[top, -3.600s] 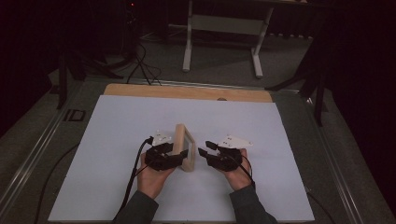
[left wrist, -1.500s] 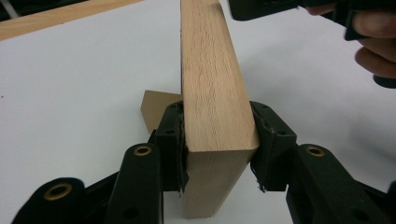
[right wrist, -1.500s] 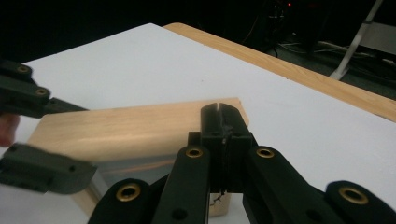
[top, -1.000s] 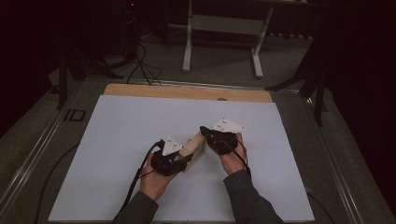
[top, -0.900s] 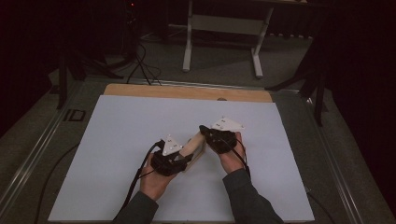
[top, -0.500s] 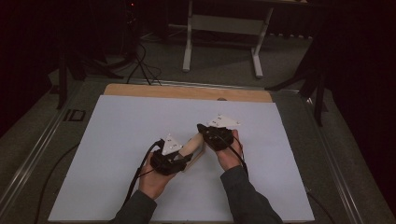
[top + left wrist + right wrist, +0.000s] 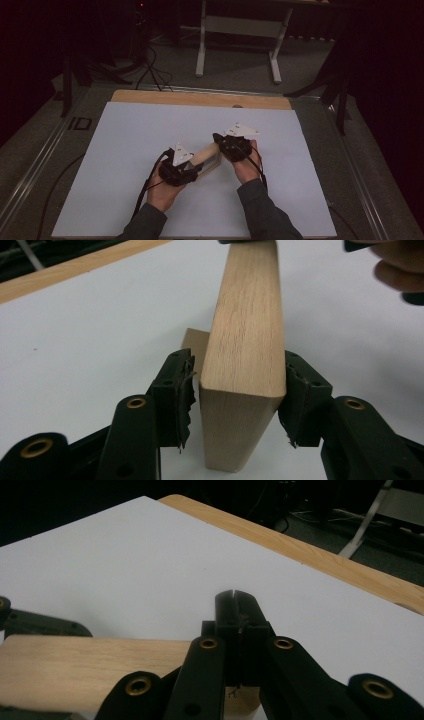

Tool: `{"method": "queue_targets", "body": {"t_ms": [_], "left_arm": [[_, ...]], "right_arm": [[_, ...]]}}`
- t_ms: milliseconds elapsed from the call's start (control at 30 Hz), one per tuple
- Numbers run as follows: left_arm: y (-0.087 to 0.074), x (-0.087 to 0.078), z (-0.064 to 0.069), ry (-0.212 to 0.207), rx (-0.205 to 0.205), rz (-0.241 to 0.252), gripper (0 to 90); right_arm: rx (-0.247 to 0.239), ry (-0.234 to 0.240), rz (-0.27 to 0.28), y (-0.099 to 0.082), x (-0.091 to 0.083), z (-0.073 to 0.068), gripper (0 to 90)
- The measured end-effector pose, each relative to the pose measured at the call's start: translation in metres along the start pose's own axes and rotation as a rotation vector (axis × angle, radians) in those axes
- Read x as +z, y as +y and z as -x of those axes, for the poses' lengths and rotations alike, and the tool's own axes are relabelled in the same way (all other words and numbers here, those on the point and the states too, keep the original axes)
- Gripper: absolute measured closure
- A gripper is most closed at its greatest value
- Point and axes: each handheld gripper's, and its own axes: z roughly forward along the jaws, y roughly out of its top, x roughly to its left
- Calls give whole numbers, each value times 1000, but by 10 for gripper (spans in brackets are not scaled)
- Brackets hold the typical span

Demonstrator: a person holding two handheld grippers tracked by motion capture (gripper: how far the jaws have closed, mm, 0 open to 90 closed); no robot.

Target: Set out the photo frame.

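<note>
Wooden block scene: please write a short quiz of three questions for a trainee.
1. True or false: the right gripper has its jaws shut.
2. What stands between the jaws of the left gripper? A) wooden block B) cup C) cable
3. What colour is the table sheet?
Key: 1 true. 2 A; these jaws have just been opening, and a gap shows at one pad. 3 white.
</note>
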Motion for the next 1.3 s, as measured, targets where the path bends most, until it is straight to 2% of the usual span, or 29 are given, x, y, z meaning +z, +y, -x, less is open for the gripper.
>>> {"method": "queue_targets", "body": {"t_ms": [100, 200, 333, 500, 600, 800, 833, 900, 933, 1067, 1300], "left_arm": [[-2, 3, -1, 30, 8, -18, 503], [-3, 4, -4, 34, -11, -17, 504], [-4, 4, -5, 48, -12, -21, 526], [-4, 3, -8, 49, -44, -13, 532], [-4, 3, -8, 50, -42, -12, 535], [-6, 1, -11, 39, -58, 4, 545], [-6, 1, -11, 37, -61, 5, 547], [-7, 1, -12, 35, -62, 5, 547], [-7, 0, -12, 26, -79, 8, 545], [-7, 0, -12, 25, -82, 11, 544], [-7, 0, -12, 25, -83, 13, 545]], "right_arm": [[-4, -3, -8, 0, -3, 0, 898], [-9, -4, -10, -2, -5, 1, 898], [-11, -3, -12, -3, -9, 2, 898], [-10, -2, -17, -5, -14, 3, 898], [-11, -1, -19, -5, -16, 3, 892], [-16, 24, 5, -4, -22, 7, 817], [-21, 46, 23, -3, -29, 8, 772], [-25, 52, 24, -3, -30, 8, 750], [-70, 56, 18, -4, -34, 6, 699], [-128, 51, -4, -6, -38, 3, 598], [-126, 59, -13, -11, -42, 7, 496]]}}
